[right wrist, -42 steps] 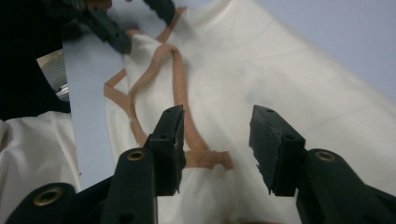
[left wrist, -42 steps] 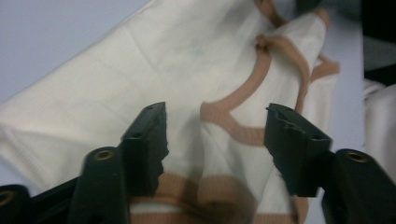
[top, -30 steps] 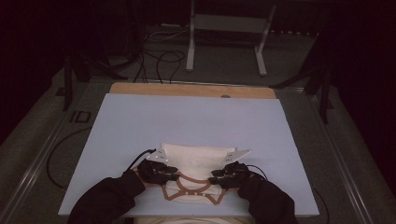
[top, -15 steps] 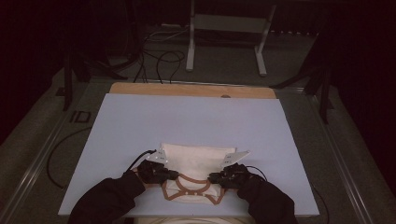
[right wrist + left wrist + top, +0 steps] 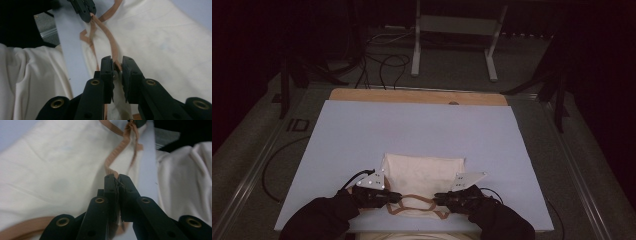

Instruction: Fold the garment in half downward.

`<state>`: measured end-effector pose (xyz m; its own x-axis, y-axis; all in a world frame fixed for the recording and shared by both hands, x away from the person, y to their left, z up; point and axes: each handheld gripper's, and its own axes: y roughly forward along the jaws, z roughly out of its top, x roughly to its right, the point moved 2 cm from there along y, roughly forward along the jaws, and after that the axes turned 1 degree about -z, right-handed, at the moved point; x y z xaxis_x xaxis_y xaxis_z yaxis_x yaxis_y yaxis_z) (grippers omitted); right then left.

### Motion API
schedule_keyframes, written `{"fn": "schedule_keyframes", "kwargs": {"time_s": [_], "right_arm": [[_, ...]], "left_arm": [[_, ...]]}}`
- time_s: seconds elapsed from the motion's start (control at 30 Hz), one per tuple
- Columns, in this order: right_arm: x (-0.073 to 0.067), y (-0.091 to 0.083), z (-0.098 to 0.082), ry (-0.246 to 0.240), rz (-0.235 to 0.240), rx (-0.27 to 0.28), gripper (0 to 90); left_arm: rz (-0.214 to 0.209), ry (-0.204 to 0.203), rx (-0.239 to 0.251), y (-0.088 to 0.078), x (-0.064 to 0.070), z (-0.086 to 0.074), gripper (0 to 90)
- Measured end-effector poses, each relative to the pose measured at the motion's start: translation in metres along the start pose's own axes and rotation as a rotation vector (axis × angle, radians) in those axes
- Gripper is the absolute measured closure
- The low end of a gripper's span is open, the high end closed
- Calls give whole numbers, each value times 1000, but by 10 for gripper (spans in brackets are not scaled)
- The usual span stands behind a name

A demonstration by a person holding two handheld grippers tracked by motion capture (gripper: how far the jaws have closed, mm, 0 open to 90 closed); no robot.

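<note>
Cream cloth bag (image 5: 424, 174) with tan strap (image 5: 412, 202): flat at 6 o'clock on pale blue surface (image 5: 362, 130); left gripper (image 5: 393, 197) and right gripper (image 5: 438, 198) each clamped on strap, at 7 and 5 o'clock

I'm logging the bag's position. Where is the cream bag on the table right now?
In the high view the bag lies at the table's near edge, centred, between the left tongs and right tongs, which grip its brown straps.

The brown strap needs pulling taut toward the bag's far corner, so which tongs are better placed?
Probably neither: the left tongs and right tongs are each shut on the brown strap, at mirrored spots along the cream bag's near edge.
</note>
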<state>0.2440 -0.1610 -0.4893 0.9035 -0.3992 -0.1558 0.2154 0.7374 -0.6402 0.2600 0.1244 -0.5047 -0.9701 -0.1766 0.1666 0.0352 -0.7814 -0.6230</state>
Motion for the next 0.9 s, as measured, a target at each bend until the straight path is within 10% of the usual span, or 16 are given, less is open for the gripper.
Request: {"fn": "schedule_keyframes", "kwargs": {"time_s": [0.17, 0.47, 0.77, 0.9], "right_arm": [[-7, 1, -6, 10, 44, 0, 810], [-11, -2, -5, -16, 52, 18, 547], [0, -10, -3, 37, 0, 84, 267], [6, -14, -3, 66, 12, 130, 173]], "left_arm": [[-32, 7, -33, 0, 6, -6, 803], [-89, 32, -45, -3, 15, -4, 538], [-11, 8, -21, -6, 9, -1, 151], [13, -1, -4, -8, 4, 1, 136]]}}
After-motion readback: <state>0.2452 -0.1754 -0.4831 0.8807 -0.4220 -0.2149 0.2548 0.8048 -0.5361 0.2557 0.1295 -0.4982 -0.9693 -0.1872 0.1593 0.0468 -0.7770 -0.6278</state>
